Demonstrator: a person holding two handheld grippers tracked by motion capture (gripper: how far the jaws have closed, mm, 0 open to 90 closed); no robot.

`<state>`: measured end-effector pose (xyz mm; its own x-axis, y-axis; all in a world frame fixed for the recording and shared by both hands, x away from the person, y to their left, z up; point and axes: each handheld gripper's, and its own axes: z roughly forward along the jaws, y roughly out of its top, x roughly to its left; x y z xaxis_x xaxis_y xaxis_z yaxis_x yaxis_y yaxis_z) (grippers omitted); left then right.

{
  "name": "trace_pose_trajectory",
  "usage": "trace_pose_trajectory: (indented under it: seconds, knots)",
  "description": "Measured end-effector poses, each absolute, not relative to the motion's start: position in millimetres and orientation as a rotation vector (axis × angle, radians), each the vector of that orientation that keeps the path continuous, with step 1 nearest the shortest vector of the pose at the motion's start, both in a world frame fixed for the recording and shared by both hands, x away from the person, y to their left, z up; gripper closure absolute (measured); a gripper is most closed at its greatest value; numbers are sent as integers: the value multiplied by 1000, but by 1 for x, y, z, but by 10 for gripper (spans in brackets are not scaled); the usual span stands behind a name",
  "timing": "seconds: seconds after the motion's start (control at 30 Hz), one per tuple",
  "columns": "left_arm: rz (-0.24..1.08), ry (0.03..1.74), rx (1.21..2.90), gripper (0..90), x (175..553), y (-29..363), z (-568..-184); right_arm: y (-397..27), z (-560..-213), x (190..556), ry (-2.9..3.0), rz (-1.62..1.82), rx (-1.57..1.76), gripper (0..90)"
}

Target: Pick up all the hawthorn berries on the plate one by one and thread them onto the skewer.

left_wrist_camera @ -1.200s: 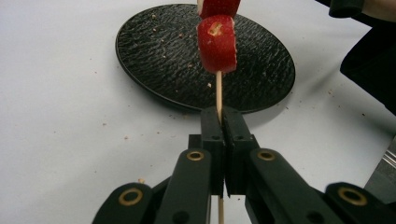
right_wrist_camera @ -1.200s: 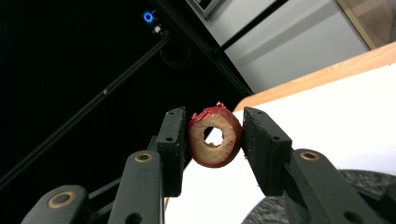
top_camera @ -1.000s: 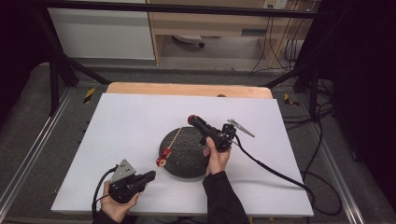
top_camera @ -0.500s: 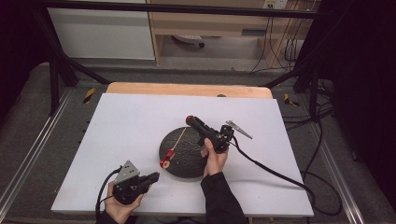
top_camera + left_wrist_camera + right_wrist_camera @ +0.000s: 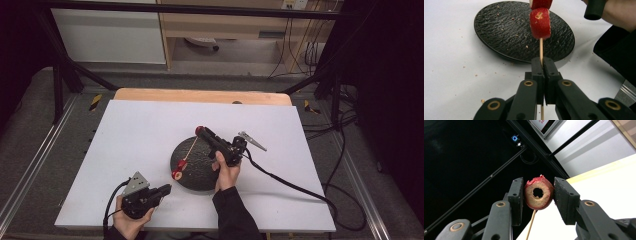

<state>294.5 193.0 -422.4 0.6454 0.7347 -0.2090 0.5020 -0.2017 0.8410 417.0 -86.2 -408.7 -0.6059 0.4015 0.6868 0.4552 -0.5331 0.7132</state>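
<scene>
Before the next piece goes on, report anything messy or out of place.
Small crumbs lie scattered on the white table and on the black plate around the skewer. They look like debris from the cored red fruit pieces. Nothing else stands out.

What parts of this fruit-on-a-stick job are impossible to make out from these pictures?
- Left gripper view: the upper red fruit piece is cut off by the top edge.
- Left gripper view: the wooden skewer passes between the shut jaws of the left gripper, which cover that stretch.
- Right gripper view: the cored fruit slice, clamped in the right gripper, hides the skewer's tip.
- High view: crumbs on the black plate are too small to see.
</scene>
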Motion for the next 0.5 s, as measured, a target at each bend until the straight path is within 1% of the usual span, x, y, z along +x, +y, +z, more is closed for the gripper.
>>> trace_pose_trajectory:
  seconds: [0.5]
  knots:
    - [294, 1018, 1839, 884, 297, 193, -424, -73, -421, 409, -1553, -2282, -1339, 613]
